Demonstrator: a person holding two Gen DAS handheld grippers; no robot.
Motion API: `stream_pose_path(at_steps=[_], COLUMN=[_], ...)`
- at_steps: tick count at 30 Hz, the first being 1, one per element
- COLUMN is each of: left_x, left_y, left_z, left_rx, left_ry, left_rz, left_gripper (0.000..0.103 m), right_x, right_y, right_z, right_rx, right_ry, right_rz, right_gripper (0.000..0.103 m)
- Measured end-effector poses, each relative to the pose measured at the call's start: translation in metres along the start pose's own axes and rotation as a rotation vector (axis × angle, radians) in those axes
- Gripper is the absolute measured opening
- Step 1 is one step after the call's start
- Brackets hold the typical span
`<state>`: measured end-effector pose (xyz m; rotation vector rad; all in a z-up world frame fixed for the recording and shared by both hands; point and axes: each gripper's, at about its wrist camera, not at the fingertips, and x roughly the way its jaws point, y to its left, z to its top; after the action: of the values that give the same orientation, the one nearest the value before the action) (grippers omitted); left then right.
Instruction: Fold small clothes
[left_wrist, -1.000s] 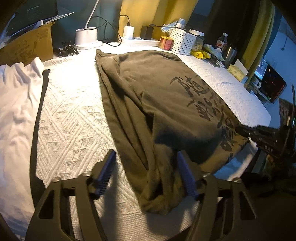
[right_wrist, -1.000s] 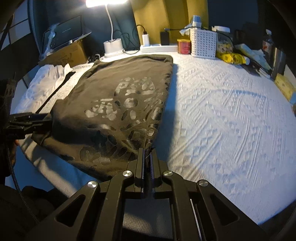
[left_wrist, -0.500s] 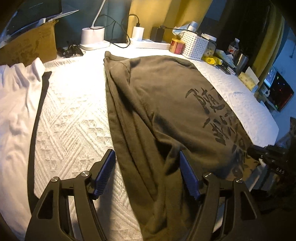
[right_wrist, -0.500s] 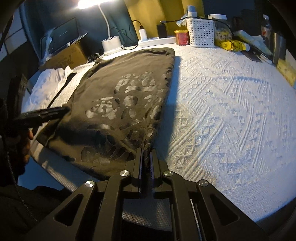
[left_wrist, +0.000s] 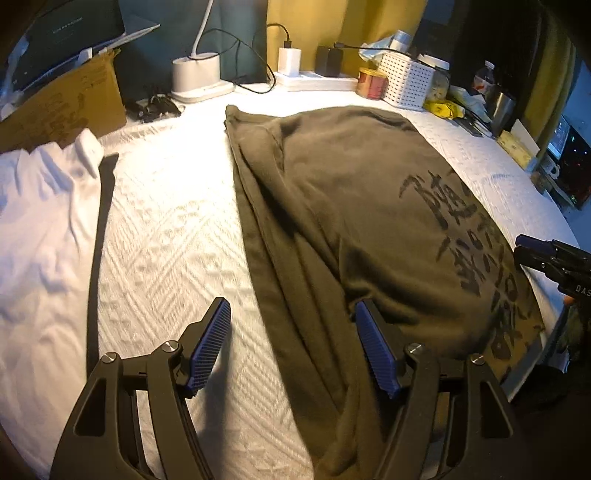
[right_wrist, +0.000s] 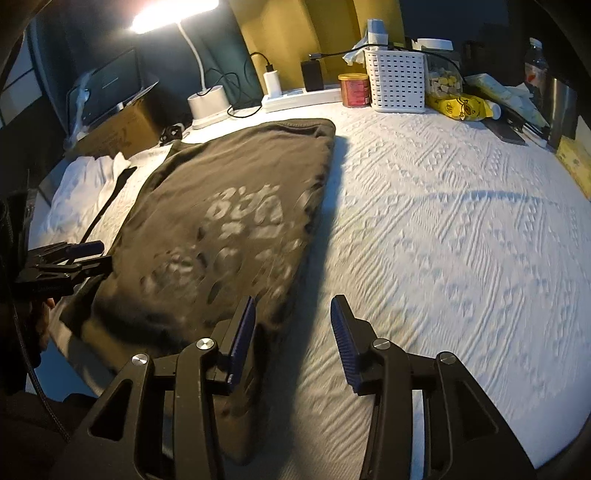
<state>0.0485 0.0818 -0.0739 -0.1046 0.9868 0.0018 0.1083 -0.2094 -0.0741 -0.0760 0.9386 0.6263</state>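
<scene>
Both tongs standing open, gripping nothing: left tongs (left_wrist: 291, 347) straddling the olive shirt's (left_wrist: 362, 221) bunched long edge; right tongs' (right_wrist: 291, 332) jaws have just been opening.
Shirt is lying ahead, soft, light, limp; probably best pinching the near hem corners.

Dim room; glaring desk lamp (right_wrist: 173, 14) casts long shadows, fisheye edges bend, foreground blurs.

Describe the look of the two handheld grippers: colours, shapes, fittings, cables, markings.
Both look alike. The left gripper has a matte black frame with triangular cut-outs, silver round screw heads and two flat fingers faced with ribbed blue pads. The right gripper has the same black frame, silver screws and blue ribbed pads. Seen from the left wrist, its side bears white lettering, too cut off to read. A dark braided cable hangs near the left one.
</scene>
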Motion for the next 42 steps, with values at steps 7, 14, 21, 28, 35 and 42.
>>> stream_pose_path(at_steps=[7,14,21,28,35,42], left_x=[0.009,0.019,0.035,0.056,0.079,0.088], left_y=[0.002,0.004,0.016,0.029,0.040,0.032], left_z=[0.027,0.054,0.078,0.099,0.111,0.122], left_rx=[-0.020,-0.021,-0.035,-0.037,-0.068,-0.015], left_ry=[-0.016,-0.029,-0.040,-0.038,-0.032,-0.030], left_rz=[0.010,0.004,0.005,-0.011,-0.060,-0.125], left_gripper=[0.075,0.077,0.077,0.077,0.077,0.077], right_x=[0.014,0.031,0.048,0.065,0.086,0.105], right_y=[-0.011,-0.022,-0.028,-0.031,-0.030,-0.034], right_z=[0.024,0.047,0.070,0.088,0.102,0.123], right_rx=[0.001,0.007,-0.003,-0.011,-0.017,-0.009], right_ry=[-0.006,-0.008,-0.013,-0.020,-0.022,-0.021], right_rz=[0.007,0.013,0.027,0.022,0.020,0.040], right_gripper=[0.045,0.045,0.046,0.062,0.063,0.063])
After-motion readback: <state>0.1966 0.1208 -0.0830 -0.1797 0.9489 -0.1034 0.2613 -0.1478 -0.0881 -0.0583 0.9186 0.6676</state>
